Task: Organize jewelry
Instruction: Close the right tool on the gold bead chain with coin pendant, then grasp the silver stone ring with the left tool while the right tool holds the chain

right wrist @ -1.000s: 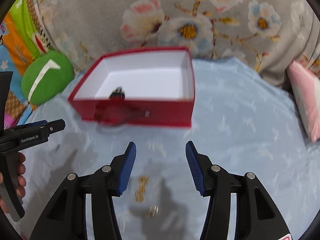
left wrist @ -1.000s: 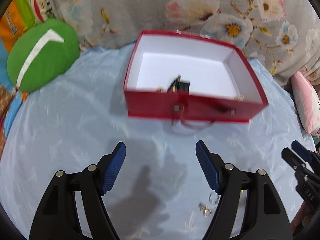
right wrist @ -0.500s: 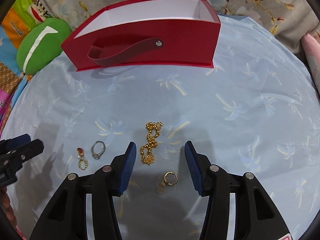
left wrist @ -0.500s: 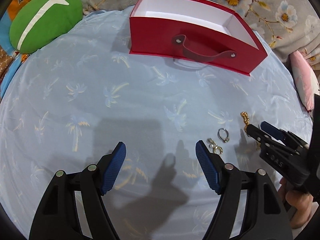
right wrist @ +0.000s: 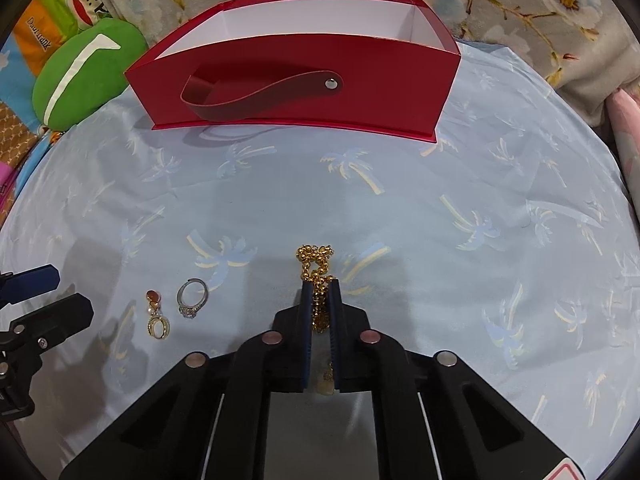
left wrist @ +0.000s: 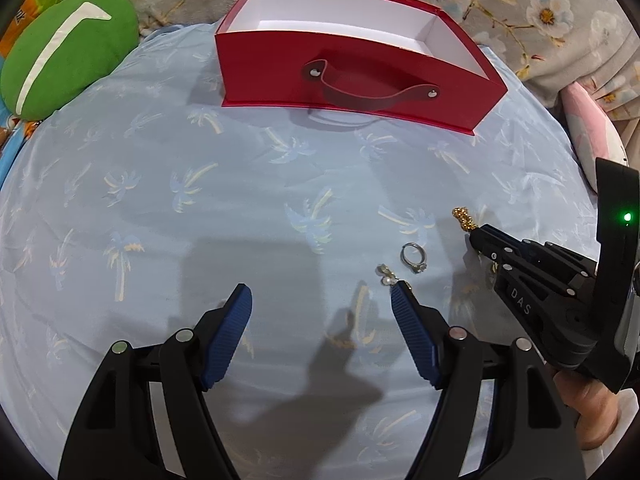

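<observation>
- Right gripper (right wrist: pixel 320 292): jaws nearly closed on the gold bead chain (right wrist: pixel 316 268). The chain's far end lies bunched on the palm-print cloth (right wrist: pixel 440 240), just past the fingertips.
- Left gripper (left wrist: pixel 322 300): jaws wide apart, holding nothing, hovering over the cloth's near middle.
- Silver ring (right wrist: pixel 193 298) and drop earring (right wrist: pixel 157 316) lie side by side, left of the chain, toward the near edge of the cloth.
- Red box (right wrist: pixel 296 80) stands open at the far edge.
- Another small gold piece appears between the right fingers; confirm it is not snagged.
- Lift straight up until the chain hangs free.
- Carry it over the front wall, then release low inside.
</observation>
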`<action>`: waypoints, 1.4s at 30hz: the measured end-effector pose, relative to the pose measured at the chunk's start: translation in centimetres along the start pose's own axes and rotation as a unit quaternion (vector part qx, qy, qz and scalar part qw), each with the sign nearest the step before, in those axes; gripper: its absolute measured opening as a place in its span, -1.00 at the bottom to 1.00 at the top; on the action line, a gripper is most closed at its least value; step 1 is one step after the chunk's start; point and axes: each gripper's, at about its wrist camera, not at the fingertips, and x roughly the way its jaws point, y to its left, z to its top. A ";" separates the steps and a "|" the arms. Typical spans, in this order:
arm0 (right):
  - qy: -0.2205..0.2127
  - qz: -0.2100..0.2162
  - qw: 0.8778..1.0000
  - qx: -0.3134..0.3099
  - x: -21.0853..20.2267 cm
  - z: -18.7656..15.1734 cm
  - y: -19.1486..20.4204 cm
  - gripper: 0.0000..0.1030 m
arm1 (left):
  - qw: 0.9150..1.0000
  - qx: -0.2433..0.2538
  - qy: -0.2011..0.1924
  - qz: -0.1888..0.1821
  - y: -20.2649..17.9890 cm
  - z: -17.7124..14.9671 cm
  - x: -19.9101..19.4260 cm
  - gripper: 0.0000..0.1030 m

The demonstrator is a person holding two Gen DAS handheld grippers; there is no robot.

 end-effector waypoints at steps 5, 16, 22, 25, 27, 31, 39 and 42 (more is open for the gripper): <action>-0.020 -0.001 0.999 0.034 -2.4 0.0 -2.1 -0.94 | 1.000 0.024 0.002 -0.011 -1.5 0.4 0.1 0.36; -0.040 -0.016 0.995 0.093 -7.1 -0.7 -6.8 -0.94 | 0.996 0.068 0.030 -0.039 -6.6 1.2 3.6 0.17; -0.047 -0.014 0.994 0.100 -7.8 -1.0 -7.4 -0.94 | 0.997 0.075 0.024 -0.015 -7.3 1.7 5.0 -0.35; -0.048 -0.011 0.994 0.100 -7.8 -1.0 -7.4 -0.94 | 0.997 0.076 0.021 -0.013 -7.1 2.0 5.2 -0.63; -0.048 -0.010 0.994 0.100 -7.8 -1.1 -7.4 -0.94 | 0.996 0.079 0.023 -0.021 -7.0 2.1 5.2 -0.64; -0.048 -0.006 0.994 0.102 -7.7 -1.0 -7.4 -0.94 | 0.997 0.066 0.026 -0.041 -6.0 2.1 4.8 -0.64; -0.051 0.001 0.994 0.097 -7.8 -0.9 -6.8 -0.94 | 0.998 -0.002 0.007 -0.060 -1.3 2.9 2.2 -0.64; -0.053 0.005 0.994 0.093 -8.0 -0.8 -6.3 -0.94 | 0.998 -0.015 -0.006 -0.056 0.0 3.2 1.0 -0.64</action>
